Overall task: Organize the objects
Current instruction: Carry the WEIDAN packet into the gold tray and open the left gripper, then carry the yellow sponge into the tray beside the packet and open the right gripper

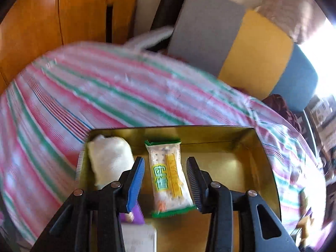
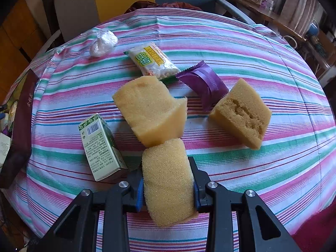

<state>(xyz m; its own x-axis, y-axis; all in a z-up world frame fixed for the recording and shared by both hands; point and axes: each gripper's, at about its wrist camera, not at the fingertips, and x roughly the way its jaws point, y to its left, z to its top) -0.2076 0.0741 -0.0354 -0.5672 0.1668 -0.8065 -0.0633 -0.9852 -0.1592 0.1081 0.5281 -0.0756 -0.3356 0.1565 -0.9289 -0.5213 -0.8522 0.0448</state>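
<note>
The left gripper [image 1: 166, 180] hangs wide open over a gold tin [image 1: 241, 142], straddling a snack pack [image 1: 168, 176] lying inside, while the right gripper [image 2: 168, 180] clamps a sponge [image 2: 168, 180] just above the striped cloth [image 2: 252, 48].

Striped tablecloth [image 2: 241, 48], sponges [image 2: 150, 109], snack packets [image 2: 152, 62], green carton [image 2: 100, 147], perhaps gold tin [image 1: 266, 159]

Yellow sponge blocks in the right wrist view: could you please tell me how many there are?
3: one yellow sponge block clamped in the right tongs, one just beyond it, one to the right.
</note>
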